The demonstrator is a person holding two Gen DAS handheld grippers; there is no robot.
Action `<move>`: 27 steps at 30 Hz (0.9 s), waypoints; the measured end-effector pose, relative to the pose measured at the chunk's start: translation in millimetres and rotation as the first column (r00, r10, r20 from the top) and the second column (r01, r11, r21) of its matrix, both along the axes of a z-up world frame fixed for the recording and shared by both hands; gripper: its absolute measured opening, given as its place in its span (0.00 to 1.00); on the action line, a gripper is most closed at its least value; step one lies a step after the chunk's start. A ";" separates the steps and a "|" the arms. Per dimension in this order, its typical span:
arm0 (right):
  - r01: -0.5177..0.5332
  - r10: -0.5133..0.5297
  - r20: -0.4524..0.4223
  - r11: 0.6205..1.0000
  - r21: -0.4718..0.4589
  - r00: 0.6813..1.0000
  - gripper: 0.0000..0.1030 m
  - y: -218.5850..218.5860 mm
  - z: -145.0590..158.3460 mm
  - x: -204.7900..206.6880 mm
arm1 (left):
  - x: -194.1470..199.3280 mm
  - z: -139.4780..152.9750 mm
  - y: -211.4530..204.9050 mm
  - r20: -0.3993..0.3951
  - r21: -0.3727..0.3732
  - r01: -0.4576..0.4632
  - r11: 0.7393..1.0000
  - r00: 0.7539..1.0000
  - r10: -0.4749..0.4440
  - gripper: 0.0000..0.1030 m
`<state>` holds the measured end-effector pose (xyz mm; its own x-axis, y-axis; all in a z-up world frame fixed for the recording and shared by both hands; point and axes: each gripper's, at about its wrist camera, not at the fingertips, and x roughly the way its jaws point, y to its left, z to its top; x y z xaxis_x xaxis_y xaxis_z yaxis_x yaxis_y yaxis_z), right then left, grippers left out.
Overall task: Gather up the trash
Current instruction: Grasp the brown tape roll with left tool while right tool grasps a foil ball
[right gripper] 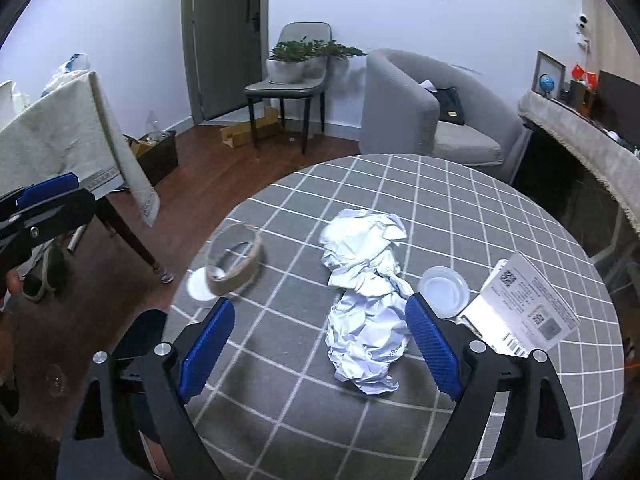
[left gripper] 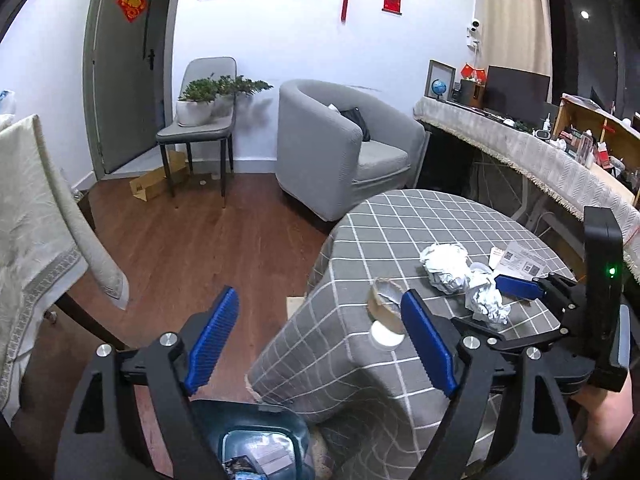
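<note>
Crumpled white paper [right gripper: 366, 296], creased and glossy, lies mid-table on the grey checked cloth [right gripper: 480, 208]. The right gripper [right gripper: 320, 352] hangs wide open and empty, the wad's near end between its ribbed blue pads [right gripper: 434, 350]. A cardboard tape ring [right gripper: 236, 262] leans at the table edge by a white lid [right gripper: 198, 286]. The left gripper [left gripper: 320, 344], also spread and empty, hovers over what may be a bin [left gripper: 260, 448].
</note>
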<state>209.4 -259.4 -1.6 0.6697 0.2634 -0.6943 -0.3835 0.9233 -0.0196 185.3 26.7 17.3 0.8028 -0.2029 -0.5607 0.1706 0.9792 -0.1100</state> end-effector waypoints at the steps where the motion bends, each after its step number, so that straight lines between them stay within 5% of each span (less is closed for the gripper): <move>1: 0.006 -0.006 -0.002 1.000 -0.001 1.000 0.86 -2.0 -0.1 0.9 | 2.2 -2.4 -3.0 -0.007 -0.004 0.007 1.000 1.000 -0.007 0.83; 7: 0.030 -0.029 -0.047 0.999 0.025 0.998 0.84 -21.6 -6.0 10.4 | 9.1 -12.8 -20.7 -0.035 -0.001 0.042 0.999 0.998 -0.042 0.83; 15: 0.041 -0.033 -0.093 0.995 0.086 0.995 0.57 -45.9 -7.8 18.7 | 20.1 -20.0 -33.3 -0.064 -0.033 0.051 0.998 0.997 -0.053 0.82; 27: 0.013 -0.001 -0.105 0.993 0.120 0.994 0.40 -56.4 -6.5 26.8 | 37.0 -36.8 -59.7 -0.103 -0.006 0.089 0.996 0.991 -0.089 0.72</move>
<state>236.2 -315.7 -8.1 0.5971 0.3447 -0.7244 -0.3712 0.9192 0.1314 222.4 -32.9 -19.5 0.7194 -0.2719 -0.6392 0.2445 0.9604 -0.1333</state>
